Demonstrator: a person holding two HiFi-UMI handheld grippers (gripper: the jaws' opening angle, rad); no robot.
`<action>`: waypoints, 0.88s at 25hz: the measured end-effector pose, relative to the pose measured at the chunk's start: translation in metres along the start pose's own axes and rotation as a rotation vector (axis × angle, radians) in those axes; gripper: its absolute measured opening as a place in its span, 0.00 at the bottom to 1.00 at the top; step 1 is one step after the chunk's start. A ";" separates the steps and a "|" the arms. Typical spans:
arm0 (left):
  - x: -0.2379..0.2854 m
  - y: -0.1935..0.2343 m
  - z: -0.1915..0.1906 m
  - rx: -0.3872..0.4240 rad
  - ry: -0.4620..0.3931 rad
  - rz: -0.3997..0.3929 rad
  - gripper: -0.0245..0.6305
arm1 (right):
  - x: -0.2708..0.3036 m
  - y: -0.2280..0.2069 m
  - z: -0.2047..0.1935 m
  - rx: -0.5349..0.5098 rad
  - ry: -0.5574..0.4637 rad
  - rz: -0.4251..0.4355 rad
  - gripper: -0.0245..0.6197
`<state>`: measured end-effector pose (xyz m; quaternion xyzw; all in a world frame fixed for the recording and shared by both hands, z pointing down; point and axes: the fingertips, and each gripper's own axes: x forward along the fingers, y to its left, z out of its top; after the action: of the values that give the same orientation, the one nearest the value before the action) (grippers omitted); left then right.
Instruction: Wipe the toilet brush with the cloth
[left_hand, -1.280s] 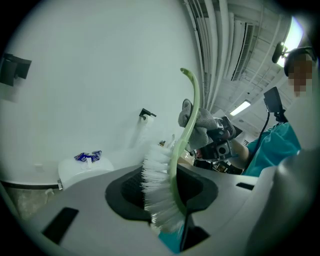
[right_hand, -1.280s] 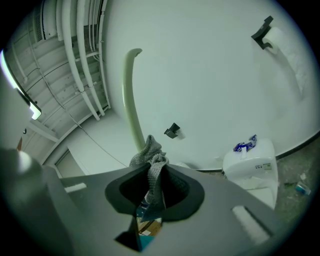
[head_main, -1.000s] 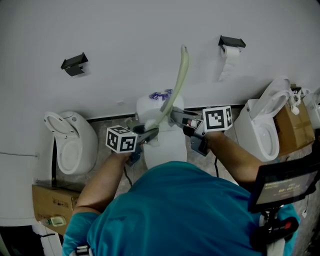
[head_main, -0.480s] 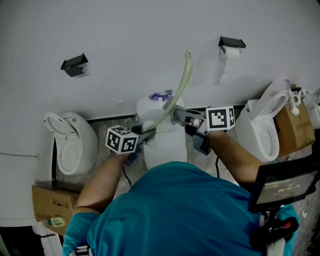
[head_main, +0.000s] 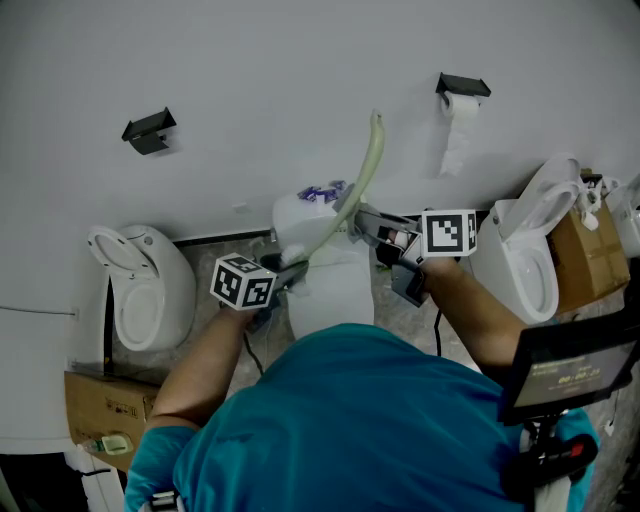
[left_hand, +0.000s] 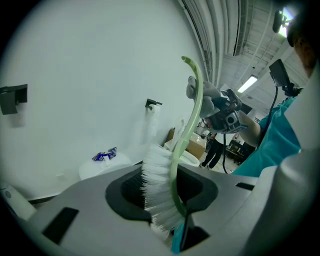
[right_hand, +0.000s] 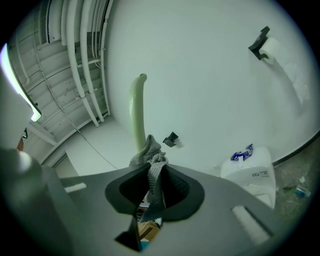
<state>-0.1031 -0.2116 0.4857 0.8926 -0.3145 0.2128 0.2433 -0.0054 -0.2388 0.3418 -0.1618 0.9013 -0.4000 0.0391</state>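
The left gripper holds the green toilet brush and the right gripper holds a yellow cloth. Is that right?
Not quite: the cloth in the right gripper is grey, not yellow, as the right gripper view shows. The left gripper does hold the green toilet brush.

Overhead, two gripper-mounted; shared toilet brush (head_main: 364, 168)

R tool (head_main: 365, 218) w/ cloth (right_hand: 152, 167) now sits a bit higher on the toilet brush (head_main: 362, 170) handle than 1 s ago. Its marker cube (head_main: 448, 232) has shifted right & slightly up. Handle tip is lower & further right vs before. L tool (head_main: 298, 268) has dipped a touch and rolled slightly, brush head following.
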 end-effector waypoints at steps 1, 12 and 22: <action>0.000 0.000 -0.001 0.003 0.004 0.003 0.26 | -0.001 0.000 0.001 0.002 -0.005 -0.002 0.12; -0.003 0.010 -0.011 0.043 0.049 0.050 0.26 | -0.009 0.000 0.016 -0.009 -0.038 -0.009 0.13; -0.008 0.019 -0.020 0.108 0.098 0.105 0.26 | -0.019 0.002 0.026 -0.022 -0.063 -0.005 0.13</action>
<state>-0.1263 -0.2099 0.5031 0.8752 -0.3364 0.2854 0.1984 0.0171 -0.2499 0.3219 -0.1767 0.9036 -0.3850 0.0646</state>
